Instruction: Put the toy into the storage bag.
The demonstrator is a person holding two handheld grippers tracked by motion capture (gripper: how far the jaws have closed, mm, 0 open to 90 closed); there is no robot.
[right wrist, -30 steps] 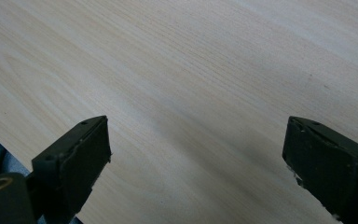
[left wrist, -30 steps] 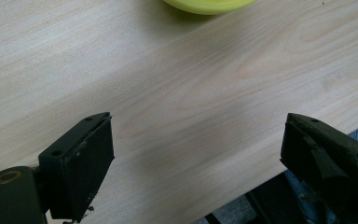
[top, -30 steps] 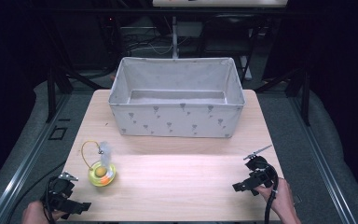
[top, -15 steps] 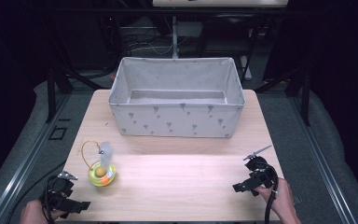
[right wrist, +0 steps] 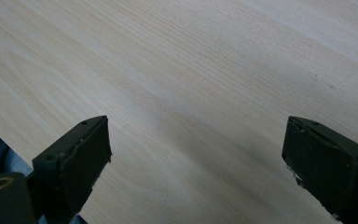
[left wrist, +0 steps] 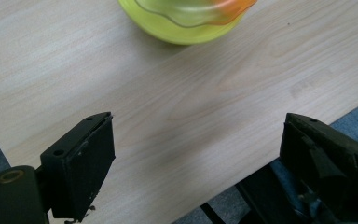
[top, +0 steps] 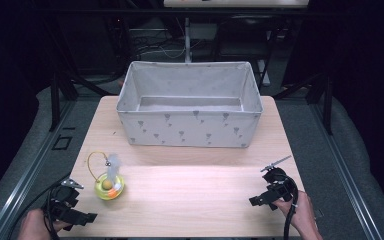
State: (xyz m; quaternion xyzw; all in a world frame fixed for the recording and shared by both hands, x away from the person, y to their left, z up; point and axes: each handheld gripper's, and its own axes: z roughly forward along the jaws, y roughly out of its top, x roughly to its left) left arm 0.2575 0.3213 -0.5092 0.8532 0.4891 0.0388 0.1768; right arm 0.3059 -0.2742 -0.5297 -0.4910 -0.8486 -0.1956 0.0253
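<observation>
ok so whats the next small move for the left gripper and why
Probably ease the left gripper forward toward the yellow-green toy. Its jaws stand open and empty over bare table, and in the left gripper view the toy lies just ahead, untouched, in front of the fabric bin.

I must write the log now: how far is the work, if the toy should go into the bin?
Nothing looks done: the fabric bin seems empty and the yellow toy stands on the table. The left gripper and right gripper are open and hold nothing. Grasping and placing remain.

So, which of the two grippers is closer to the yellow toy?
The left gripper: the yellow toy sits just beyond it, while the right gripper is across the table.
</observation>
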